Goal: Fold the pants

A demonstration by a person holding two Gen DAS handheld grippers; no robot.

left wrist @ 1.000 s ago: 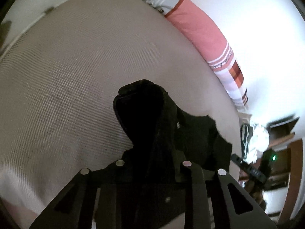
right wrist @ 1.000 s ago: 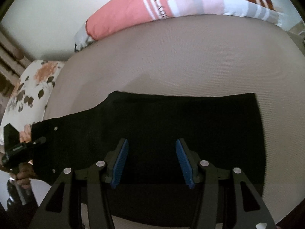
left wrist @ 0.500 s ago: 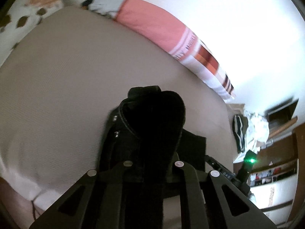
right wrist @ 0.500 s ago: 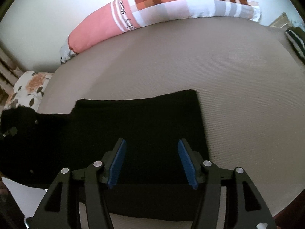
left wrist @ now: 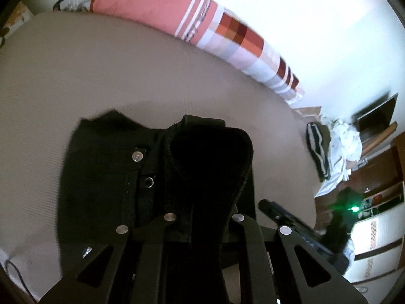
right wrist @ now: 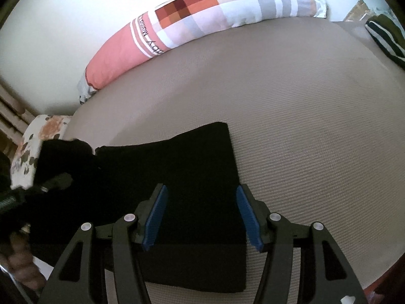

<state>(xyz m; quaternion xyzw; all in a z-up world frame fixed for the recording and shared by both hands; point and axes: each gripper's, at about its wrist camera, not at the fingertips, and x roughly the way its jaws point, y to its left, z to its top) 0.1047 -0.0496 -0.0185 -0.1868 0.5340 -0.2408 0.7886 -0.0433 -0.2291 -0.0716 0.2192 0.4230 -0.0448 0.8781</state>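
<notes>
The black fabric pants (right wrist: 192, 177) lie flat on the beige ribbed bed (right wrist: 303, 126), their legs stretched toward the long pink and checked bolster pillow (right wrist: 202, 15) against the white wall. The left gripper (left wrist: 202, 217) has its jaws clamped tight on a lifted bunch of the waist end, where a silver button (left wrist: 138, 156) shows. The right gripper (right wrist: 201, 215) hovers over the leg end with its blue-padded jaws about half apart, nothing pressed between them.
</notes>
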